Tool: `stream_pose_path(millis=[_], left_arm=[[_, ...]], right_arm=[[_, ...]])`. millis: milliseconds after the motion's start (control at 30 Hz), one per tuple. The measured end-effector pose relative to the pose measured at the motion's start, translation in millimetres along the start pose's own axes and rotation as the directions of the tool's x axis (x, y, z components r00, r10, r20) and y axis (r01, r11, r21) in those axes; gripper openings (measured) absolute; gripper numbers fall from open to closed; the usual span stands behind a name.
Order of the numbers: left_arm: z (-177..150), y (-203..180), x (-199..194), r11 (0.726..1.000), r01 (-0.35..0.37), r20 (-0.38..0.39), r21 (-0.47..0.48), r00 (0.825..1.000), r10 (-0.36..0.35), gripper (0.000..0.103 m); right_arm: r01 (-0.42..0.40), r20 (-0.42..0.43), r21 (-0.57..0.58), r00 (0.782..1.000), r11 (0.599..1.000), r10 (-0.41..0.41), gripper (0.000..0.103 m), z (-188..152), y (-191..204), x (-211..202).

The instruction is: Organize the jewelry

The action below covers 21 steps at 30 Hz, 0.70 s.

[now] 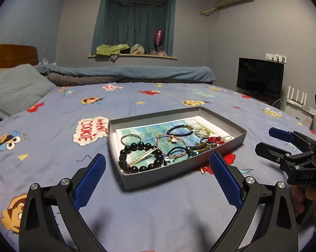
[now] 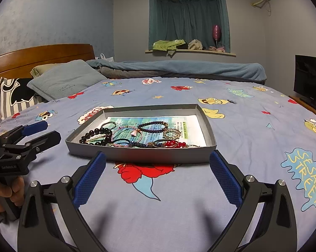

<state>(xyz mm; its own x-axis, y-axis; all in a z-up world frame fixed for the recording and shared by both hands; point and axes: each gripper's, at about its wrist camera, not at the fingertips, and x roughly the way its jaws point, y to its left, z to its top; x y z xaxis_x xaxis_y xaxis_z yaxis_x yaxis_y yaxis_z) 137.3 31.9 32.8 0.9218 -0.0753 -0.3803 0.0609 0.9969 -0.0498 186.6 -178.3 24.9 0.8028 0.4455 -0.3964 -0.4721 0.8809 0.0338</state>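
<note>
A shallow grey tray [image 1: 158,177] [image 2: 141,155] lined with printed paper lies on the bed and holds a tangle of jewelry. A black bead bracelet [image 1: 134,169] [image 2: 88,135] sits at its near-left corner, beside a dark blue bead bracelet [image 1: 180,129] [image 2: 156,123], a red bead piece [image 1: 213,140] [image 2: 172,143] and a thin ring bangle [image 1: 130,137]. My left gripper [image 1: 158,163] hovers open just short of the tray. My right gripper [image 2: 158,163] is open too, also short of it. Nothing is between either pair of fingers.
The cartoon-print blue bedsheet [image 1: 53,147] [image 2: 252,147] spreads all around the tray. Pillows [image 2: 65,79] and a wooden headboard [image 2: 42,54] lie at the left, a rolled blue blanket [image 1: 126,71] at the back, a black TV [image 1: 260,77] at the right.
</note>
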Motion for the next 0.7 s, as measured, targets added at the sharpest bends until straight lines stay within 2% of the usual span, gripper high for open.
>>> stream_pose_path(millis=[700], left_arm=[[-0.6,-0.5,1.4,1.000,0.000,-0.004,-0.001,1.000,0.000,0.098]], right_arm=[[-0.001,-0.004,0.000,1.000,1.000,0.001,0.098,0.1,-0.2,1.0]])
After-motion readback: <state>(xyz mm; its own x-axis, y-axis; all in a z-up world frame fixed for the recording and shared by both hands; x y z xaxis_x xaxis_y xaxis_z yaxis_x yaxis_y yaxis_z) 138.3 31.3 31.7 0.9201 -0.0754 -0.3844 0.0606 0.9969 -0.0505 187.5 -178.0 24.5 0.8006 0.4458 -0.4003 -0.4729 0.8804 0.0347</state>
